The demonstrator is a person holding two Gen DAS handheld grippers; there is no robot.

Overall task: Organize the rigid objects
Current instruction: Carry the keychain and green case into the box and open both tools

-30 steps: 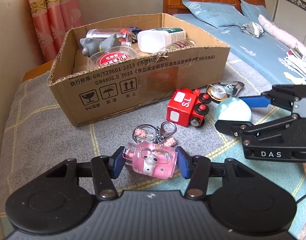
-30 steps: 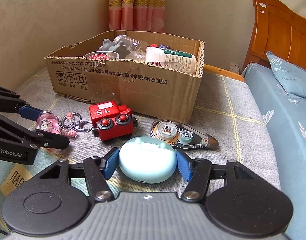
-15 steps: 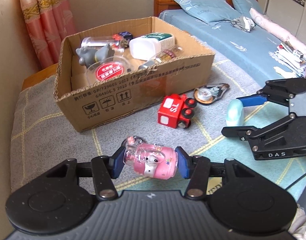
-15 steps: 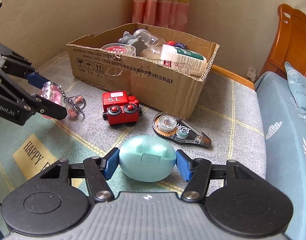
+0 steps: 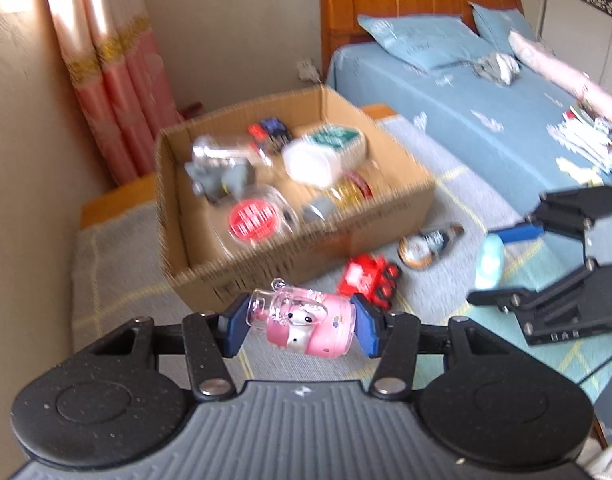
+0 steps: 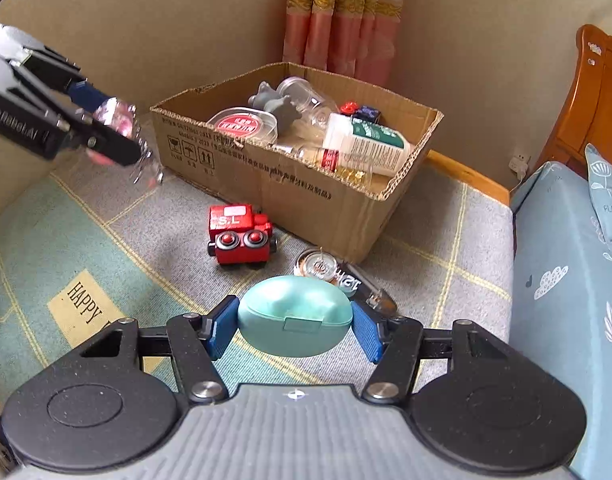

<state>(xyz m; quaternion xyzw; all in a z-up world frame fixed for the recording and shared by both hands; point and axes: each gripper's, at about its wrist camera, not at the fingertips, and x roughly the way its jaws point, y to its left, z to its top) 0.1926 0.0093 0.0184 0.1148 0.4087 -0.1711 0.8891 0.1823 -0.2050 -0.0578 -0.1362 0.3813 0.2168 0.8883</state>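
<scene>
Your left gripper (image 5: 298, 326) clamps the pink keychain (image 5: 306, 322), your right gripper (image 6: 293, 327) the teal case (image 6: 293, 326); the box (image 6: 306, 196) waits at twelve o'clock, toy train (image 6: 239, 236) and tape dispenser (image 6: 338, 274) remaining.

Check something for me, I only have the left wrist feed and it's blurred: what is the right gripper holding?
Observer: The right gripper is shut on a teal egg-shaped case, lid seam and clasp facing the camera, lifted off the blanket.
Operator: What's left on the blanket?
Observer: A red toy train marked S.L, standing on its wheels in front of the cardboard box, apart from it.
Operator: Anything else?
Observer: A clear correction tape dispenser lies flat beside the train, near the box's front corner.
Operator: Left gripper's load okay?
Observer: The left gripper grips the pink keychain charm; its rings dangle below.
</scene>
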